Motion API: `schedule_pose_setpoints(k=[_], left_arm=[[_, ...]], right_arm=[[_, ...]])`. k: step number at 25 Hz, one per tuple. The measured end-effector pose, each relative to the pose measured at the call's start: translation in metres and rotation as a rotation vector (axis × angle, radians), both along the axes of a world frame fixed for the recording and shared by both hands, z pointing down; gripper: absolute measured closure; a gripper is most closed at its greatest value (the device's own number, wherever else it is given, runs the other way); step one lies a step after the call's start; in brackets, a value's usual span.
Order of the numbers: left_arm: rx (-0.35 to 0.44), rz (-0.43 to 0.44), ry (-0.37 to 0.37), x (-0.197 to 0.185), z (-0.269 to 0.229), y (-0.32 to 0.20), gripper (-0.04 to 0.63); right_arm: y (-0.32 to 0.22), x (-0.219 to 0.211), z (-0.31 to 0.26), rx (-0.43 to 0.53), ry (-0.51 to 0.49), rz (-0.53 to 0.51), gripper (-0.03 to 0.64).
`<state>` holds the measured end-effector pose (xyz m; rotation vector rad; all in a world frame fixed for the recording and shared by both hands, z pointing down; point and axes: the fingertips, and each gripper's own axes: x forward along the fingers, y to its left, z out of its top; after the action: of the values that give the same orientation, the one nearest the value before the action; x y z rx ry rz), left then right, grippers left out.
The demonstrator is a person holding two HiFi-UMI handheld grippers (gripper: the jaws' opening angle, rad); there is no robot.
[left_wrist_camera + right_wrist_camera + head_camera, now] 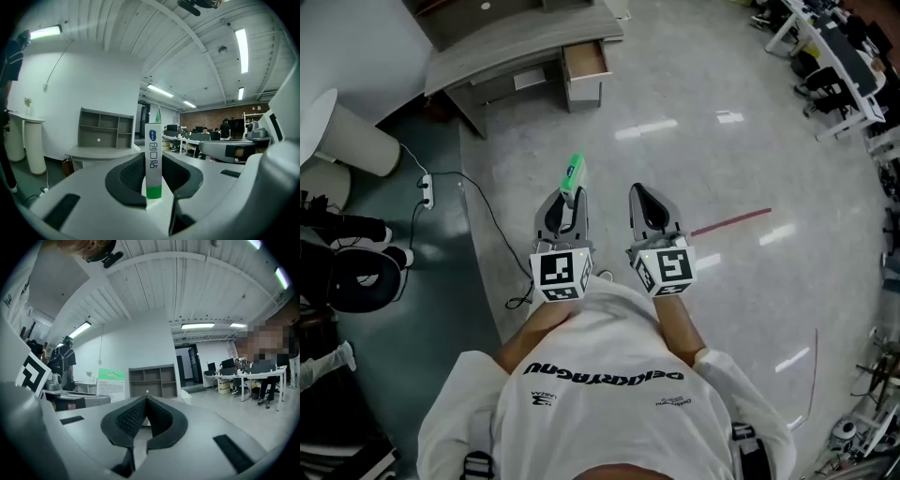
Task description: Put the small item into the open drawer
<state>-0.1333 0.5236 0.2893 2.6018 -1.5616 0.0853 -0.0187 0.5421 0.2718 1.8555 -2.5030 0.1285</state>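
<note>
The left tool (567, 201) is clamped on the small item (574, 172), a slim white pack with green ends (a tube, by the look of it). In the left gripper view the item (153, 159) stands upright between the two dark pads. It is pinched near its lower green end, so most of its length sticks out past the jaws. That low grip probably serves the task, since the free end can reach into the drawer first while the tool stays outside.

The jaws stand only as far apart as the pack is thick, and both pads press on its flat sides. Gripping across the flat faces should stop the pack from twisting.

The right tool (643, 199) holds nothing. In its own view the pad tips (145, 401) meet, with no object between them. It is carried level beside the left one, apparently idle and out of the way.

The open drawer (585, 60) is pulled out from the front of the grey bench (516, 42), well away across the bare floor (722, 169). The person stands back from the bench with both tools held in front of the body and pointed roughly toward it. A shelf unit (105, 128) sits on top of the bench. The item is in hand but far from the drawer, so the carry across the floor looks like the step under way.
</note>
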Motion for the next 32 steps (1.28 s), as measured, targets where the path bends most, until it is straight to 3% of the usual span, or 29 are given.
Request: schedule_pose_setpoints(k=[9, 16, 22, 32], left_arm=[[-0.018, 0.009, -0.01, 0.015, 0.017, -0.023, 0.497], [-0.023, 0.005, 0.0, 0.035, 0.02, -0.071, 0.497], [-0.035, 0.019, 0.01, 0.053, 0.026, -0.151, 0.497], [-0.064, 0.04, 0.059, 0.062, 0.016, -0.333, 0.497]], right_arm=[[-0.024, 0.011, 0.014, -0.022, 0.002, -0.002, 0.588], [-0.069, 0.031, 0.015, -0.025, 0.018, 0.001, 0.588], [-0.15, 0.044, 0.021, -0.034, 0.043, -0.001, 0.589], [-0.329, 0.049, 0.012, -0.067, 0.056, 0.012, 0.589]])
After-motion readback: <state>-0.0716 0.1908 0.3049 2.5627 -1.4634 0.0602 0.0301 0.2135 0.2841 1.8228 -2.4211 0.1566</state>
